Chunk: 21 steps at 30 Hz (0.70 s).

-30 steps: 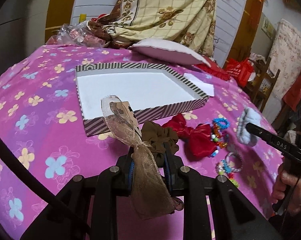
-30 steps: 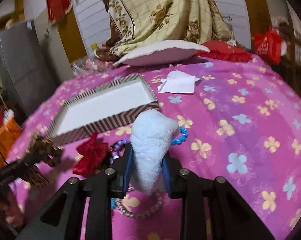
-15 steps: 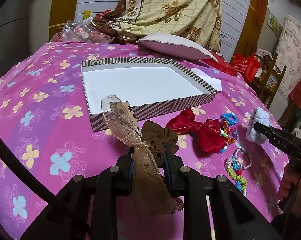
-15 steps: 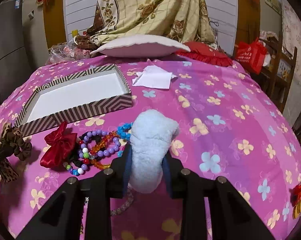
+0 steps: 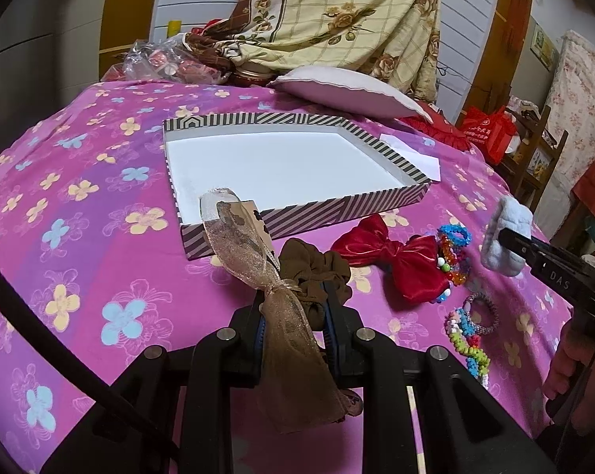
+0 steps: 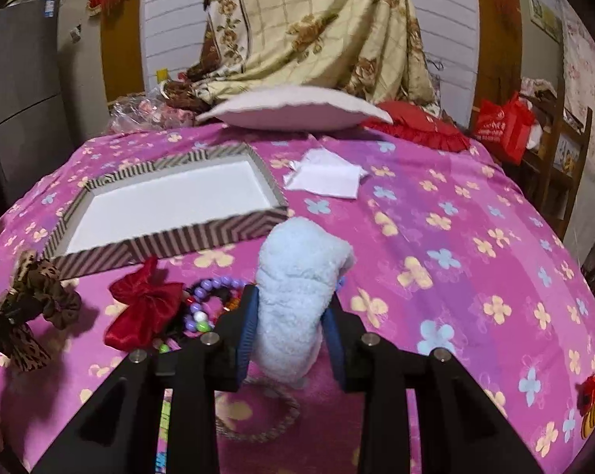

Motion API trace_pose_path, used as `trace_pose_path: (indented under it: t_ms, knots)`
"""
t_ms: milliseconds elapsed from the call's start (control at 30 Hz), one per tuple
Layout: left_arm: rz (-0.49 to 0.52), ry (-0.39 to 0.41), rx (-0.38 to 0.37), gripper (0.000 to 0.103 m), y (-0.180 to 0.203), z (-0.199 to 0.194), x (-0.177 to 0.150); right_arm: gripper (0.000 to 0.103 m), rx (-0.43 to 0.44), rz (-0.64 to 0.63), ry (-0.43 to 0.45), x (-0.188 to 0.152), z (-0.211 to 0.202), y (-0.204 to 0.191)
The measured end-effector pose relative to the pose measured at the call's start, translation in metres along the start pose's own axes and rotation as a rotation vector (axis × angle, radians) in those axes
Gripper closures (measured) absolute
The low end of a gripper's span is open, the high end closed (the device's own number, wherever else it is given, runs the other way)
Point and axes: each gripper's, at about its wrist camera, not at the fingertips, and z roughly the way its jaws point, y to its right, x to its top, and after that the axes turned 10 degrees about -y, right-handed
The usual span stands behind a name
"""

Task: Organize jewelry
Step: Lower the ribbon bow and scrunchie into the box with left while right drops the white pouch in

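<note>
My left gripper (image 5: 293, 300) is shut on a brown scrunchie with a gauzy leopard-print bow (image 5: 258, 252), held above the pink floral cloth in front of the striped box (image 5: 336, 205). The box is white inside and holds nothing. My right gripper (image 6: 291, 308) is shut on a fluffy light-blue scrunchie (image 6: 297, 276), which also shows in the left wrist view (image 5: 506, 237). A red satin bow (image 5: 400, 256) and beaded bracelets (image 5: 455, 252) lie on the cloth between the grippers. In the right wrist view the box (image 6: 171, 237) is ahead to the left.
More bead bracelets (image 5: 469, 335) lie near the front right. A white paper (image 6: 329, 177) lies right of the box. A pillow (image 6: 293, 110) and draped quilt (image 6: 317, 27) are at the back. A bead ring (image 6: 258, 414) lies under my right gripper.
Both grippers have risen and drawn back a little while holding their scrunchies. The right gripper has swung right, so the box now sits further left in its view.
</note>
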Motion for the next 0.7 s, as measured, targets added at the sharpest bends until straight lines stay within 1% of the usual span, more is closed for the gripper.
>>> trace_pose_path:
  t_ms: [33, 133, 233, 300, 400, 467, 533, 600, 667, 700]
  knots:
    - [0.002, 0.002, -0.001, 0.103, 0.0, -0.001, 0.0, 0.07, -0.009, 0.0, 0.003, 0.001, -0.002, -0.002]
    - [0.0, 0.022, -0.015, 0.103, 0.001, -0.007, 0.003, 0.07, 0.018, 0.027, 0.024, 0.004, -0.008, -0.001]
    - [-0.002, 0.098, -0.03, 0.103, 0.0, -0.024, 0.017, 0.07, 0.033, 0.035, 0.044, 0.008, -0.012, -0.005]
    - [-0.008, 0.133, -0.053, 0.103, -0.003, -0.033, 0.035, 0.07, 0.044, 0.028, 0.045, 0.011, -0.012, -0.01]
    - [-0.036, 0.162, -0.054, 0.103, -0.014, -0.035, 0.067, 0.07, 0.061, 0.019, 0.047, 0.016, -0.01, -0.016]
    - [-0.048, 0.161, -0.062, 0.103, -0.019, -0.029, 0.088, 0.07, 0.067, 0.021, 0.045, 0.018, -0.009, -0.019]
    - [-0.064, 0.166, -0.052, 0.103, -0.027, -0.019, 0.106, 0.07, 0.088, 0.021, 0.046, 0.019, -0.009, -0.022]
    - [-0.076, 0.154, -0.053, 0.103, -0.034, -0.004, 0.111, 0.07, 0.09, 0.01, 0.051, 0.02, -0.009, -0.026]
    - [-0.095, 0.119, -0.042, 0.103, -0.043, 0.014, 0.108, 0.07, 0.109, 0.005, 0.06, 0.024, -0.008, -0.029]
    - [-0.105, 0.084, -0.025, 0.103, -0.046, 0.024, 0.106, 0.07, 0.124, -0.002, 0.069, 0.027, -0.007, -0.031]
